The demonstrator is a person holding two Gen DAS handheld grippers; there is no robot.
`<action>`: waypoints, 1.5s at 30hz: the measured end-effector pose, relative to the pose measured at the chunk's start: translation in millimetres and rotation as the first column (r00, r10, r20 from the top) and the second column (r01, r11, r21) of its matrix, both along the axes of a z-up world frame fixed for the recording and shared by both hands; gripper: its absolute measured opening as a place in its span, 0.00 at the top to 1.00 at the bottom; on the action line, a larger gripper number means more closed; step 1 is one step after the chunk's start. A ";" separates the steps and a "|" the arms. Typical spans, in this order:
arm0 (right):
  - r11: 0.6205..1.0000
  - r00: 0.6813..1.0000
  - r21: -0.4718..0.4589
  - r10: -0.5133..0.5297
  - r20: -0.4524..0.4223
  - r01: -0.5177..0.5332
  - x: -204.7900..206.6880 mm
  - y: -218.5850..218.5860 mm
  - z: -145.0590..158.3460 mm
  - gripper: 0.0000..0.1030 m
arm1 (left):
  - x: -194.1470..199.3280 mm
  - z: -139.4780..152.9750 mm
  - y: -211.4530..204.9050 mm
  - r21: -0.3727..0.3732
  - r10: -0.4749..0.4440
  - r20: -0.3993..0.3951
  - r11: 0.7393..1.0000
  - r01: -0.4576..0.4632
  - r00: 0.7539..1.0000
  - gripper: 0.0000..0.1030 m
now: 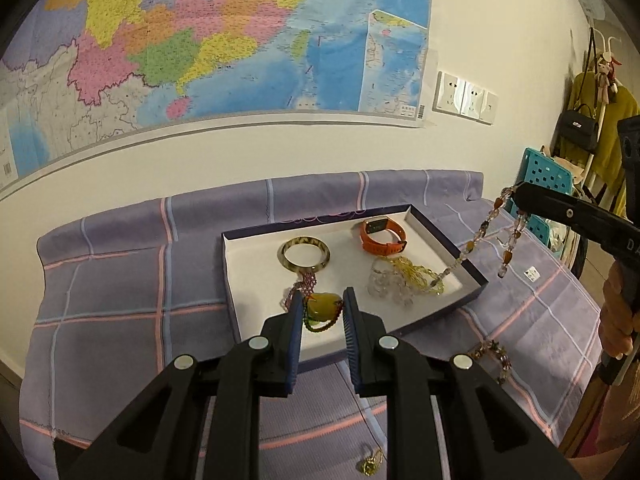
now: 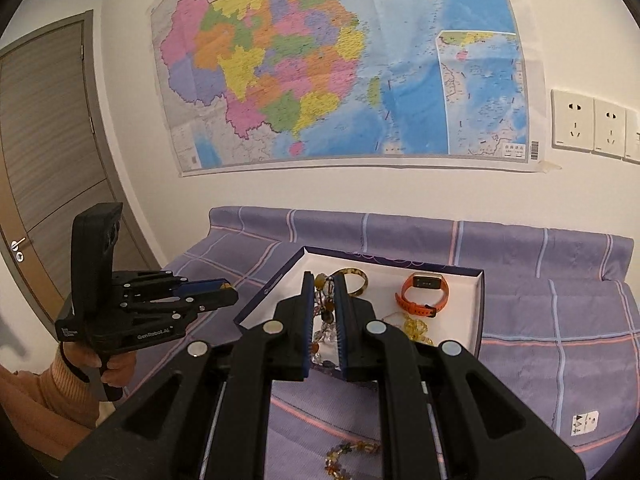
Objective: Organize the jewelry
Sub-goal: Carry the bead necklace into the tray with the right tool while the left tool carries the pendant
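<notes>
Right gripper (image 2: 324, 312) is clamping the bead necklace (image 1: 480, 232), which is dangling over the box (image 1: 440, 232) at its 3 o'clock edge. Left gripper (image 1: 322, 308) fingers are apart, hovering over the yellow pendant (image 1: 322, 306). Necklace looks light, floppy, snag-prone; I'd grip mid-strand.

My grippers (image 1: 323, 304) (image 2: 324, 286) are matte black with round silver magnets; blue ribbed pads (image 1: 296, 336) line the fingers. White "GenRobot.AI" lettering and my orange sleeve (image 2: 60, 384) sit at eight o'clock.
</notes>
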State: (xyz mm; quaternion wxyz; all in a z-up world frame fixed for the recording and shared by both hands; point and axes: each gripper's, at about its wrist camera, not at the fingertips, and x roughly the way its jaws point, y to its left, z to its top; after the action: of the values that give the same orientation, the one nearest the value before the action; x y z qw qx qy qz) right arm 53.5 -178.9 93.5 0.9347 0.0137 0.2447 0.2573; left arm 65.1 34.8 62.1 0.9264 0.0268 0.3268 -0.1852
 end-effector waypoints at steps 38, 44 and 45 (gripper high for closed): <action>0.999 0.999 0.011 -0.050 -0.023 0.050 45.0 -12.6 -8.6 0.90 | 45.4 -5.7 -19.7 0.030 0.030 -0.013 0.999 -0.030 0.999 0.83; 0.999 0.998 0.008 -0.052 -0.032 0.053 50.3 -12.3 -12.3 0.90 | 51.5 -9.2 -21.2 0.033 0.033 -0.024 0.999 -0.032 0.999 0.83; 0.998 0.998 0.007 -0.054 -0.033 0.055 51.1 -12.4 -12.9 0.90 | 51.9 -9.4 -21.1 0.033 0.033 -0.025 0.999 -0.032 0.999 0.83</action>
State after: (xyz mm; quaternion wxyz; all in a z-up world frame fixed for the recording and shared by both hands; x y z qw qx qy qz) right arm 104.6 -191.3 80.5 0.9372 0.0283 0.2586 0.2324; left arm 117.1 13.7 52.7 0.9245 0.0343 0.3419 -0.1649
